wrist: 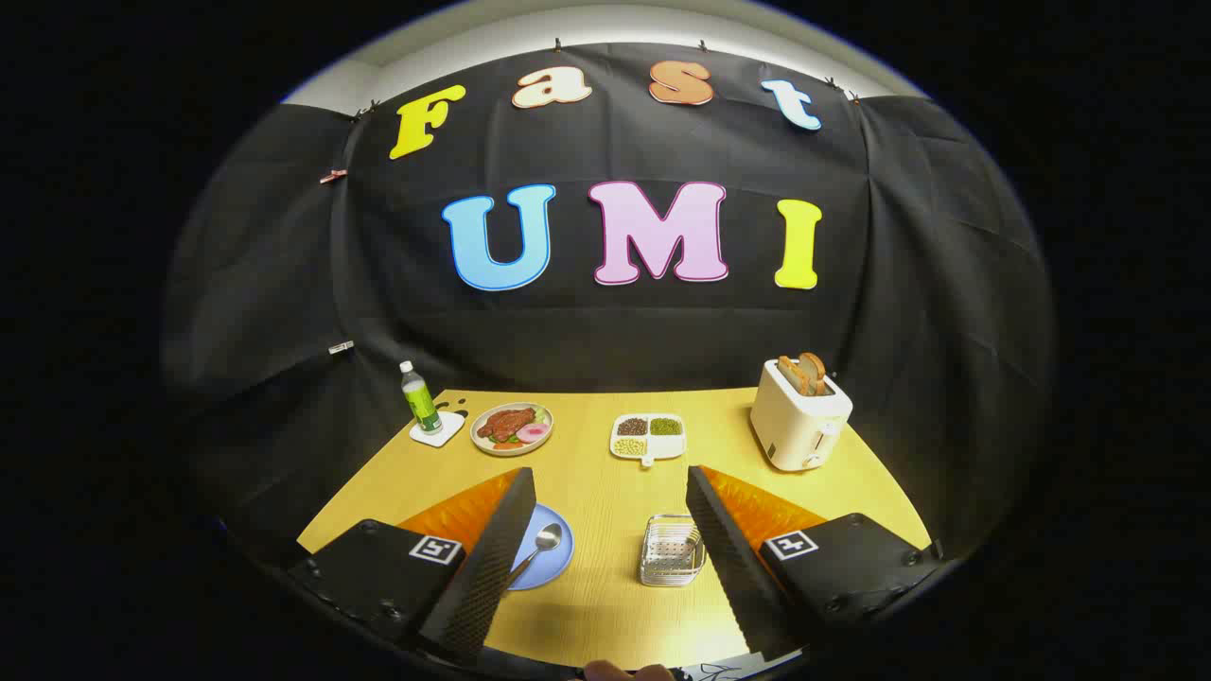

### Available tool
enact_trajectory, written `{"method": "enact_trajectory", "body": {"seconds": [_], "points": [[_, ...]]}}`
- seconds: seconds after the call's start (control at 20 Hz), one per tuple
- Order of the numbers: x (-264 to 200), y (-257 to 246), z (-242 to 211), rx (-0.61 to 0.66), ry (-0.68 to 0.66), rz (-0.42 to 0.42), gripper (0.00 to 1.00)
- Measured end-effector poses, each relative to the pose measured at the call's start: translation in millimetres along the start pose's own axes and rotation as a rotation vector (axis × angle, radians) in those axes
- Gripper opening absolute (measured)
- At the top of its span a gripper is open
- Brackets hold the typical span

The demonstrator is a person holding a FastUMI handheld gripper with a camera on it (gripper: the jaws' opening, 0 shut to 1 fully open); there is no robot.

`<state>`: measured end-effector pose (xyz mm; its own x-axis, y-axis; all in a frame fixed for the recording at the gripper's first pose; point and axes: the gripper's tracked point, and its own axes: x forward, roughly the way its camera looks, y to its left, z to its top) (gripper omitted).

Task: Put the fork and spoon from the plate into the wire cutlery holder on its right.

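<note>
Your tool point(605, 492) hangs above the near edge of the yellow bench point(605, 492) with its fingers spread wide apart and nothing between them. The blue plate point(553, 563) lies just inside your left finger, which hides part of it; the spoon point(541, 547) rests on it with its bowl pointing away from you. You cannot make out the fork from here. The wire cutlery holder point(672, 550) stands to the right of the plate, just beside your right finger. Beyond them sit a plate of food point(512, 428), a green bottle point(417, 397) on a coaster, a divided dish point(649, 437) and a toaster point(799, 416) with bread
</note>
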<state>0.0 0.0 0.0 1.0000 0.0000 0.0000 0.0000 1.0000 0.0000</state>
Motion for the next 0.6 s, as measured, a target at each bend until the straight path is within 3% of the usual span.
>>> {"method": "enact_trajectory", "body": {"seconds": [0.6], "points": [[26.6, 43.9, -14.5, -0.055, 0.07, 0.106, 1.0]]}}
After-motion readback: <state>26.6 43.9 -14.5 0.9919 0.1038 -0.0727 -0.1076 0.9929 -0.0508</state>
